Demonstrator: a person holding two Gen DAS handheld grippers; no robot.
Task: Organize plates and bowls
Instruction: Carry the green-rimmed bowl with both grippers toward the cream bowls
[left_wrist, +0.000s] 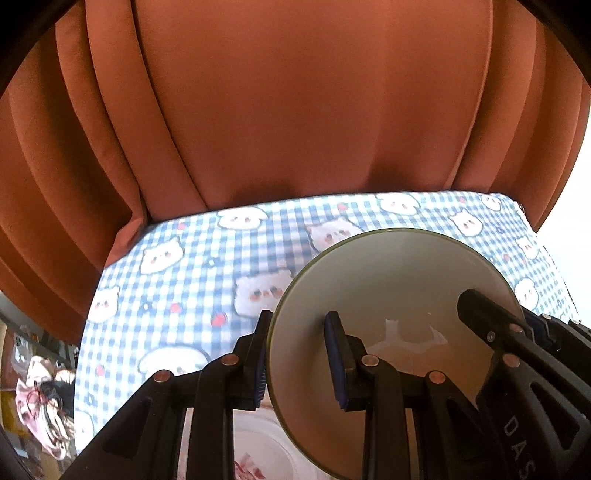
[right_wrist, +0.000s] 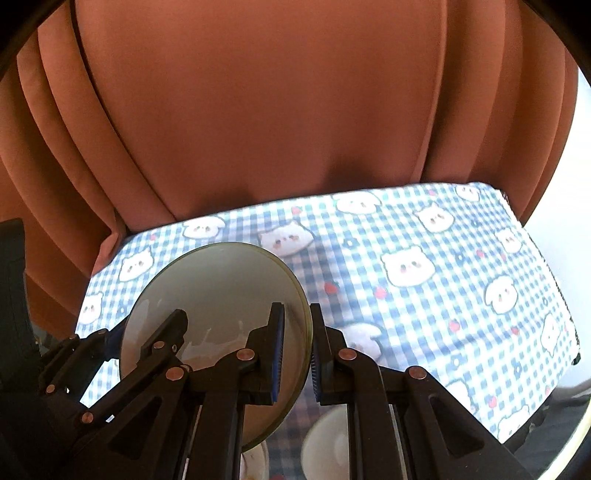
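Observation:
A cream bowl (left_wrist: 388, 280) with a thin dark green rim hangs tilted above the table, carried by both grippers. My left gripper (left_wrist: 299, 358) is shut on its left rim, one pad inside the bowl and one outside. My right gripper (right_wrist: 297, 349) is shut on the opposite rim of the same bowl (right_wrist: 221, 280). Each wrist view also shows the other tool: the right gripper (left_wrist: 506, 314) at the bowl's far edge, and the left gripper (right_wrist: 142, 328) at its left side.
The table (left_wrist: 177, 280) wears a blue checked cloth with cartoon animal faces. Under the held bowl lie a white plate with pink flowers (left_wrist: 266, 450) and a white bowl (right_wrist: 328, 439). An orange curtain (left_wrist: 295, 110) hangs behind the table. Clutter (left_wrist: 40, 398) sits at the far left.

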